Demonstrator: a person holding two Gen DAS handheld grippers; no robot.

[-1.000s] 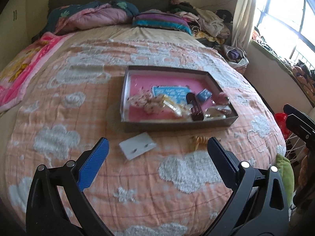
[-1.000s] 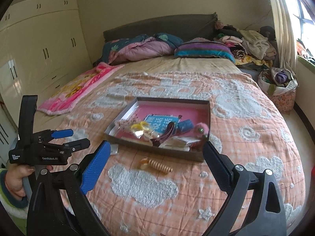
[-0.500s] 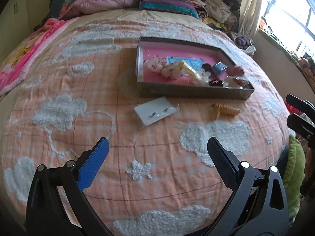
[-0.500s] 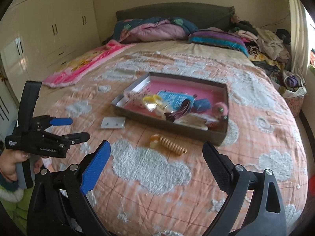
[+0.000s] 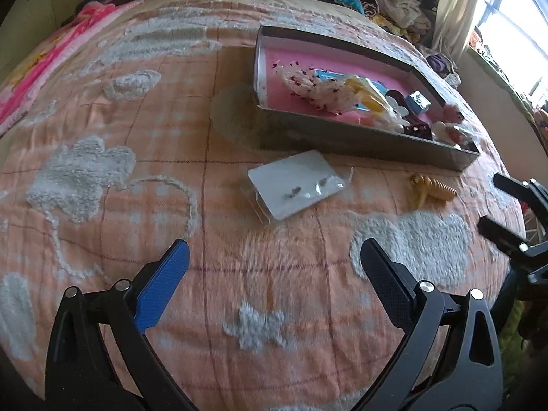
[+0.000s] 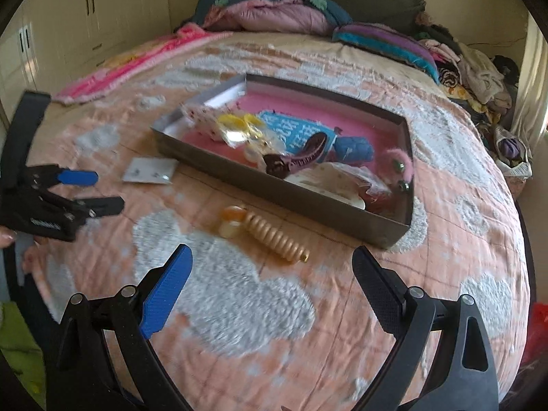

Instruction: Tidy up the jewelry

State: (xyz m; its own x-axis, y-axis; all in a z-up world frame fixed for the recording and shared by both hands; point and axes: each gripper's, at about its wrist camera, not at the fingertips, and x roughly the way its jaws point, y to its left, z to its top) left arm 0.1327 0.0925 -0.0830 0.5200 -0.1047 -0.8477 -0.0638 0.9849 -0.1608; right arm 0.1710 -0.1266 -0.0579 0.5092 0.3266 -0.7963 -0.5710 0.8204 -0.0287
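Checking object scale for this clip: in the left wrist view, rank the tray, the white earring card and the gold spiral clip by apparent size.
1. tray, largest by far
2. white earring card
3. gold spiral clip, smallest

Card and clip lie at similar depth, so that ranking holds.

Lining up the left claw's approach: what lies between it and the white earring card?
Only bare quilt lies between the open left claw and the earring card, shown in the left wrist view.

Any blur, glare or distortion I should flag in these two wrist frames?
Left wrist: mostly sharp, window overexposed at upper right, strong fisheye bending of the bedspread. Right wrist: motion blur smears the gold spiral hair clip and the white cloud patches; corners vignetted black.
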